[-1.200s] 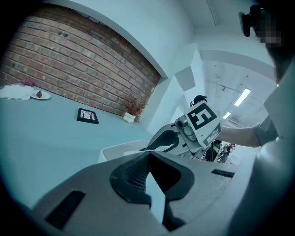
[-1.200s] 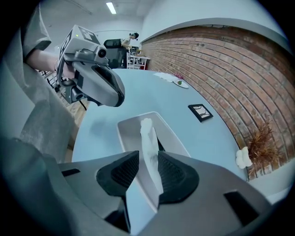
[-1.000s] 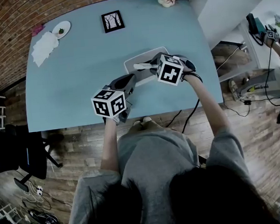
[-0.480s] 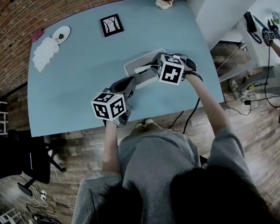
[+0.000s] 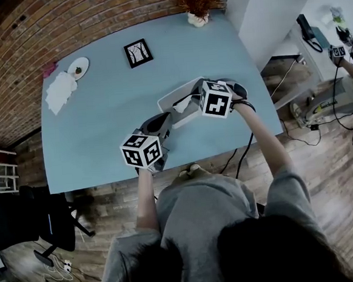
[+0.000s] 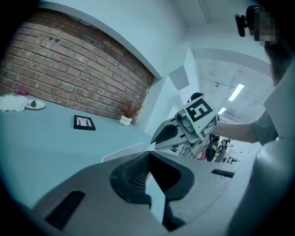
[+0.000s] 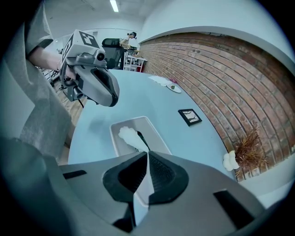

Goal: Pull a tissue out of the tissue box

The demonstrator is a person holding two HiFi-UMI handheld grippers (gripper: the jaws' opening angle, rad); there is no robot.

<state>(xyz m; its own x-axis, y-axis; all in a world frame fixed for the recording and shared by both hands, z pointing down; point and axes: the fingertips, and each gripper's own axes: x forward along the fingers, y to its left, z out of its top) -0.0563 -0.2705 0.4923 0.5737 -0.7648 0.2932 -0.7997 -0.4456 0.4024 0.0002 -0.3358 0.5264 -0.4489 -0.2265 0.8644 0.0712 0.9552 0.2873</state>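
Observation:
A pale tissue box (image 5: 174, 98) lies on the blue table (image 5: 102, 119), near its front right. A white tissue (image 7: 127, 135) sticks up from the box's (image 7: 152, 131) dark slot and runs to the tips of my right gripper (image 7: 147, 153), which is shut on the tissue. In the head view that right gripper (image 5: 190, 100) points steeply down over the box. My left gripper (image 5: 166, 120) lies at the box's near left corner with its jaws shut and nothing between them. Whether it touches the box I cannot tell. The left gripper view shows its tips (image 6: 148, 155) before the box (image 6: 120, 152).
At the table's far side are a small framed picture (image 5: 138, 53), a white plate (image 5: 78, 69), a pile of white paper (image 5: 59, 92) and a potted dry plant (image 5: 197, 11). The table's front edge runs just behind both grippers. A dark chair (image 5: 24, 216) stands at the left.
The right gripper has risen slightly over the box, and the tissue's tuft now runs into its closed jaws. The left gripper has stayed by the box's corner.

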